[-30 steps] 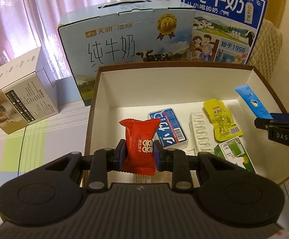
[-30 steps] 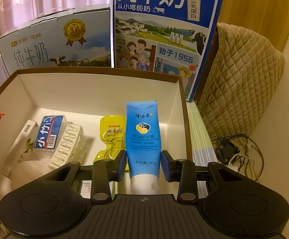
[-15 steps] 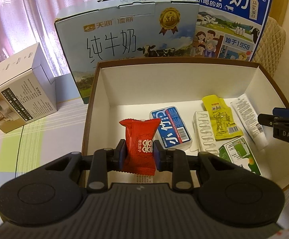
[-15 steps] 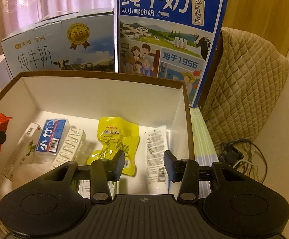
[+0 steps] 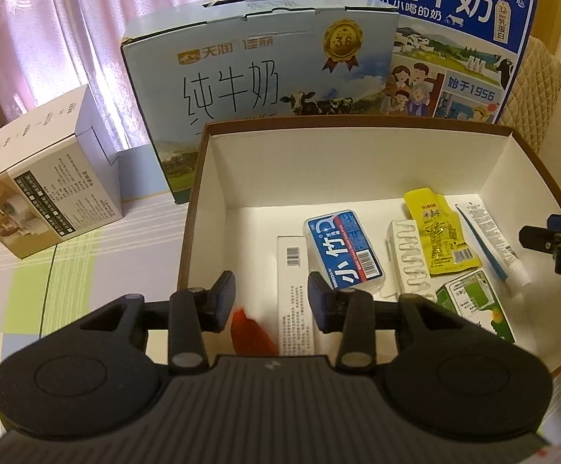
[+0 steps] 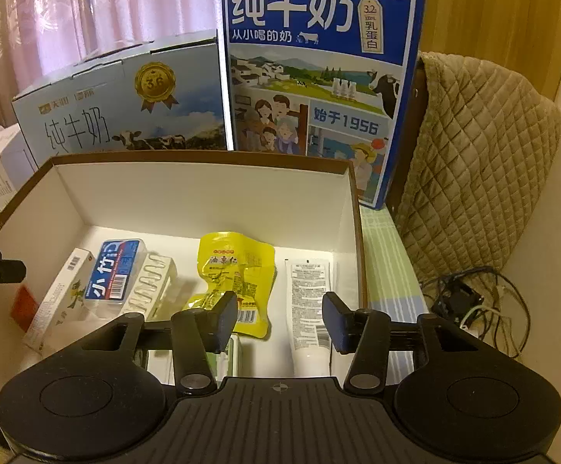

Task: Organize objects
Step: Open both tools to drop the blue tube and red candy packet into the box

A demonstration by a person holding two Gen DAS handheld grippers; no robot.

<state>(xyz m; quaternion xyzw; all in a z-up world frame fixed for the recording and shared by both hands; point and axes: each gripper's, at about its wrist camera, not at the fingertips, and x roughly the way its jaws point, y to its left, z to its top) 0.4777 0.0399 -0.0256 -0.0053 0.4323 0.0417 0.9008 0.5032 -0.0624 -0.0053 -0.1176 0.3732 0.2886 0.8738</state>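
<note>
Left gripper [image 5: 272, 297] jaws opening, nothing between the pads; red candy packet [image 5: 251, 332] lies below in the box [image 5: 203, 178]. Right gripper [image 6: 280, 319] jaws opening, empty, above the tube [image 6: 309, 301]. Packet looks light and crinkly, likely slippery: grip mid-body.

Left gripper [image 5: 272, 297]: pitched steeply downward, jaws opening, pads apart with nothing pressed between them.
Left fingers [image 5: 223, 297]: black arms with blue pads, level with each other at 9 and 3 o'clock of the gap.
Right gripper [image 6: 280, 321]: angled downward, jaws opening, pads clear of anything.
Right fingers [image 6: 336, 323]: blue pads, spread wide.
Cross view: the right gripper's tip shows at 3 o'clock in the left wrist view; the left's at 9 o'clock in the right.
</note>
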